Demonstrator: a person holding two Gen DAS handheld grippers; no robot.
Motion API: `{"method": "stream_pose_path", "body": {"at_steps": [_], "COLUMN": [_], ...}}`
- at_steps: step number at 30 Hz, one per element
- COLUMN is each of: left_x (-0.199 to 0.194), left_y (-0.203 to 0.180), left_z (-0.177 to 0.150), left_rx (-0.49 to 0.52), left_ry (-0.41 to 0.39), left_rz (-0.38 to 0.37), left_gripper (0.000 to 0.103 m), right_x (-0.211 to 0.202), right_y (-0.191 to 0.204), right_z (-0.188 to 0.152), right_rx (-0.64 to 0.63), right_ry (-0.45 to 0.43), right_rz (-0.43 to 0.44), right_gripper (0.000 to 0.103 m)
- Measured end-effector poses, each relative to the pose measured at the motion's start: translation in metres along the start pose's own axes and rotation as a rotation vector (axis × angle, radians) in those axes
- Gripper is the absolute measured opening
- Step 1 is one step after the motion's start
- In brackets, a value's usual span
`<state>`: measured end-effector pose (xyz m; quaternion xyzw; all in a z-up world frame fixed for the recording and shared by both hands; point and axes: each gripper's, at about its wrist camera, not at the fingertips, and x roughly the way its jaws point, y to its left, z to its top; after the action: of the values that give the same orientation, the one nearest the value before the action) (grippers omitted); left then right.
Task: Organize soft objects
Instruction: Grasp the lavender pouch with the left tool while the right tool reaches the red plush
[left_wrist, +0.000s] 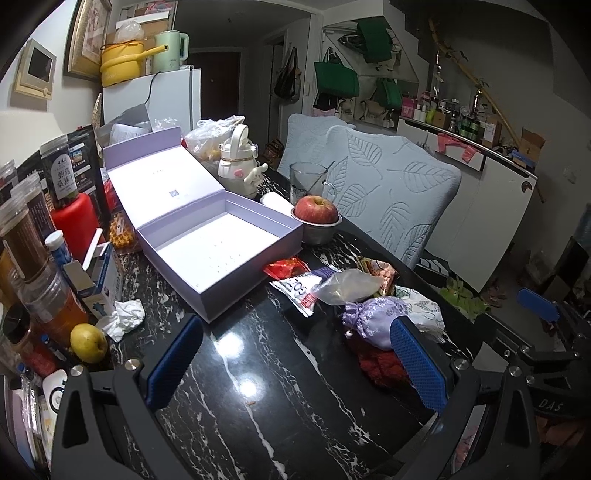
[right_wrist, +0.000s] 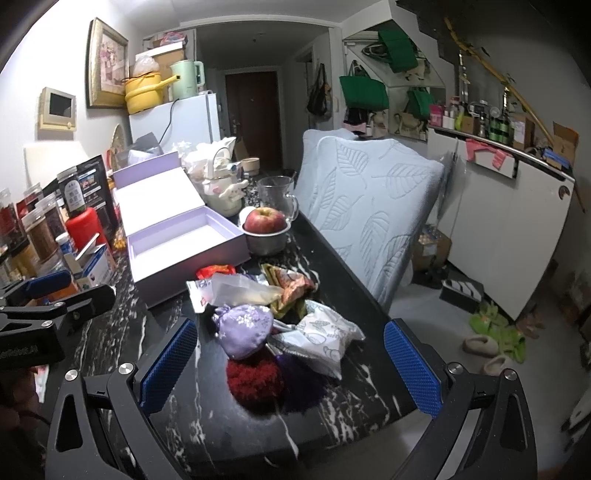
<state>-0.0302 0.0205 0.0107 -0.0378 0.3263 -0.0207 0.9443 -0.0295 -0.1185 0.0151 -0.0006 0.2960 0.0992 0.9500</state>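
Right wrist view: the purple pouch (right_wrist: 243, 328) lies at centre frame on the black marble table (right_wrist: 207, 424), touching the red fuzzy piece (right_wrist: 253, 380) and the white patterned packet (right_wrist: 327, 338).
Handling: it looks light, soft and loosely filled; best taken across its round body.
Right gripper (right_wrist: 290, 363): jaws wide apart, holding nothing, the pile between them.
Left gripper (left_wrist: 295, 365): also wide apart and empty, its right pad (left_wrist: 417, 363) in front of the pouch.
Lilac box (left_wrist: 221, 243): open and empty, upper left of the pile.
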Motion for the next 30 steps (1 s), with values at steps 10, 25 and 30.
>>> {"method": "stream_pose_path", "body": {"at_steps": [10, 25, 30], "left_x": [0.020, 0.082, 0.106], "left_y": [-0.018, -0.063, -0.077], "left_z": [-0.013, -0.034, -0.044], "left_rx": [-0.002, 0.010, 0.031], "left_ry": [0.054, 0.208, 0.260], "left_rz": [-0.046, -0.140, -0.125], "left_gripper": [0.103, 0.103, 0.103], "right_x": [0.000, 0.026, 0.036], "right_y": [-0.022, -0.069, -0.082], "right_z": [-0.020, -0.042, -0.048], "right_rx": [0.040, 0.097, 0.108], "right_ry": [0.025, 0.090, 0.121], "right_rz": [0.001, -0.011, -0.009], "right_gripper": [0.103, 0.103, 0.103]}}
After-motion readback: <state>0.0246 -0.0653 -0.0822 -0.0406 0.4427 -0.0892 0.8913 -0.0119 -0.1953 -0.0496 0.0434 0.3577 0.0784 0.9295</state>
